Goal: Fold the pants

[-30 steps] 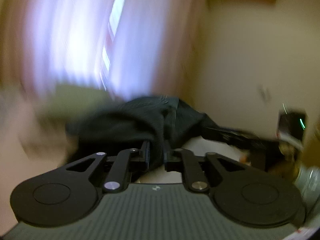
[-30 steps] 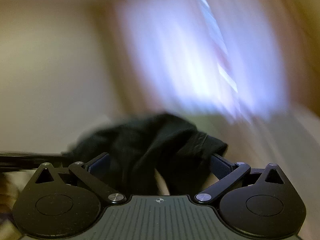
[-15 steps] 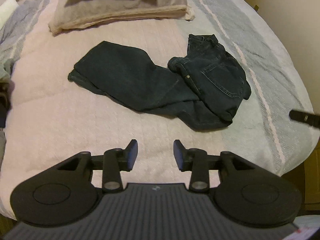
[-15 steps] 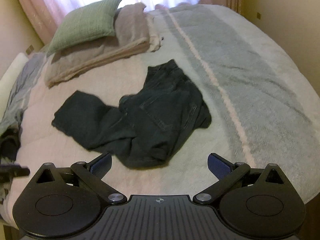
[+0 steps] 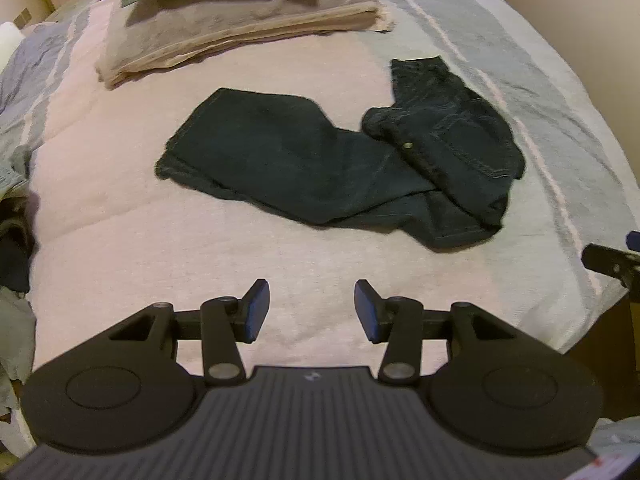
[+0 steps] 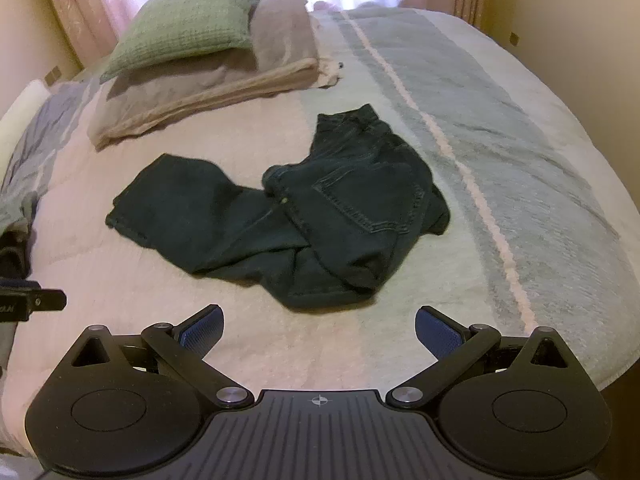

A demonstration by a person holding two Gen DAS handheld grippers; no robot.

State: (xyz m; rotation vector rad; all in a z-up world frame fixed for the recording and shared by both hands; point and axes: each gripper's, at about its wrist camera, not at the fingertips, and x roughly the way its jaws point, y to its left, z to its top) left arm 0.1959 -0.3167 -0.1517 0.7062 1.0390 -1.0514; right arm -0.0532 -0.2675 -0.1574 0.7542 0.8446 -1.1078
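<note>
Dark denim pants [image 5: 340,160] lie crumpled on the bed, legs stretched toward the left and the waist with its back pocket bunched over them on the right [image 6: 352,204]. My left gripper [image 5: 308,306] hovers open above the pale bedspread, short of the pants, nothing between its fingers. In the right wrist view my right gripper [image 6: 318,328] is wide open just in front of the pants' near edge, also holding nothing. The tip of the right gripper [image 5: 608,262] shows at the right edge of the left view, and the left gripper's tip [image 6: 32,300] at the left edge of the right view.
The bed [image 5: 140,248] carries a pink and grey striped cover. A green pillow [image 6: 188,24] rests on folded beige blankets [image 6: 208,80] at the head. Loose clothes [image 5: 12,240] lie at the left edge. A wall [image 6: 568,20] borders the right side.
A second ago both grippers held the pants up in a blur. The pants have since been dropped onto the bed and both grippers have opened; since half a second ago the views have closed in slightly.
</note>
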